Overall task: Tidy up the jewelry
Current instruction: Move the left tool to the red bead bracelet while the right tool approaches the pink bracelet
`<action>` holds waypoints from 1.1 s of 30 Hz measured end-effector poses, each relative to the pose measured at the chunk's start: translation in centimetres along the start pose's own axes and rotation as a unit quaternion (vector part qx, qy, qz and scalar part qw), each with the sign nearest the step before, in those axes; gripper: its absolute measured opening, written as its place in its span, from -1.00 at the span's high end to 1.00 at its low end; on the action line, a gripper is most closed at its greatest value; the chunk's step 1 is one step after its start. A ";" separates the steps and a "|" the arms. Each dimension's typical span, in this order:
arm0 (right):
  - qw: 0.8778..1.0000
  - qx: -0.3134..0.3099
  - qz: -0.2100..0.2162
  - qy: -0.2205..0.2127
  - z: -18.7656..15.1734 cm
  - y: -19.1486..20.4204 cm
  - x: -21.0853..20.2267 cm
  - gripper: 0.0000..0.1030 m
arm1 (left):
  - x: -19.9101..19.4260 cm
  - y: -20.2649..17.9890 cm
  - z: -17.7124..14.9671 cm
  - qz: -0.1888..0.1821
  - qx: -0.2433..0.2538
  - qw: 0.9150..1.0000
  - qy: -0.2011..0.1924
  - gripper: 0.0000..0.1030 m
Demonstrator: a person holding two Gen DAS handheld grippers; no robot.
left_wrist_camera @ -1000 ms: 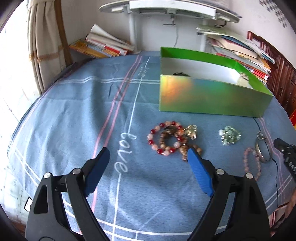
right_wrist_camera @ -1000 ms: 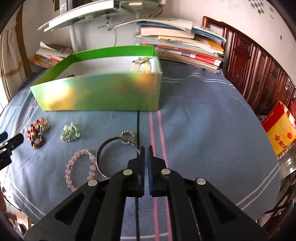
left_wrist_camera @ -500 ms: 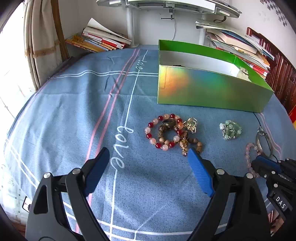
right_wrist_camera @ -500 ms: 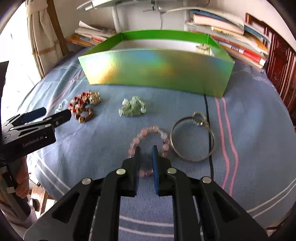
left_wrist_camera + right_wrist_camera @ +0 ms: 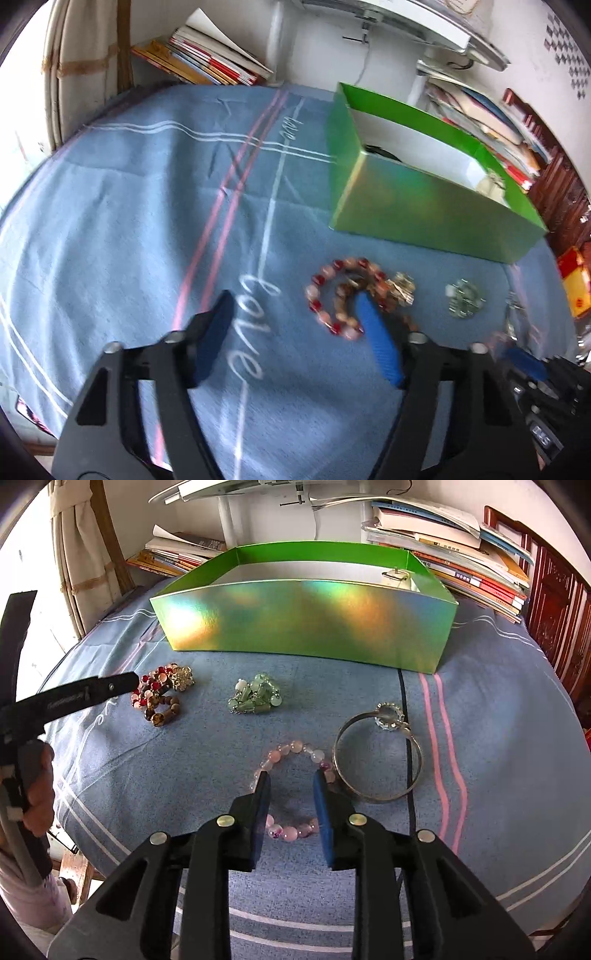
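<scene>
On the blue cloth, a red and pink bead bracelet lies with a brown bead one and a gold brooch. My left gripper hangs over them, jaws closing; its right finger covers part of the red bracelet and no pad presses on it. In the right wrist view a pink bead bracelet lies under my right gripper, whose jaws are opening, one finger over each side of the ring. Beside it lie a silver bangle and a green bead cluster. The green box stands open behind.
Stacks of books and a white lamp stand crowd the back of the table. A curtain hangs at the left and dark wooden furniture stands at the right. The box holds a small piece in its far right corner.
My left gripper has moved in over the red bracelet and its jaws have narrowed. My right gripper swung over the pink bracelet and its jaws went from shut to partly open.
</scene>
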State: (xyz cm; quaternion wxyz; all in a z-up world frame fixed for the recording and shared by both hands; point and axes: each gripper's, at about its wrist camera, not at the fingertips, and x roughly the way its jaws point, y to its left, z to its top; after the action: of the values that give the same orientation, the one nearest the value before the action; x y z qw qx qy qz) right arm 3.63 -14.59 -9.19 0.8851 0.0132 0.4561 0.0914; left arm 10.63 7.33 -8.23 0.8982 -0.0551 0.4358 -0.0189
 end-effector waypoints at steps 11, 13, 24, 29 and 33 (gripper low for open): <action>1.000 0.004 -0.023 -0.003 -0.1 -0.1 0.0 0.41 | 0.7 -2.7 -0.7 0.039 0.069 0.997 -0.011 0.28; 1.000 0.003 -0.027 -0.004 -0.2 -0.1 0.0 0.41 | 0.3 -3.2 -1.1 0.027 0.082 0.996 -0.009 0.74; 1.000 -0.004 -0.028 -0.005 -0.1 0.3 0.2 0.39 | -0.7 -4.9 -2.5 0.025 0.107 0.994 0.001 0.83; 1.000 -0.016 -0.016 -0.005 0.1 1.3 0.2 0.36 | -0.8 -4.7 -2.7 0.023 0.104 0.994 0.001 0.76; 0.999 -0.028 -0.026 -0.003 0.1 2.0 0.6 0.35 | -0.8 -4.5 -2.5 0.035 0.099 0.995 -0.001 0.52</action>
State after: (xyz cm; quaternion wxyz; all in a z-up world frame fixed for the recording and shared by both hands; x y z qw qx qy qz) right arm 3.76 -12.47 -9.38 0.8885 -0.0235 0.4511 0.0810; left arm 8.24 2.73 -8.68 0.8997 0.0489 0.4326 -0.0307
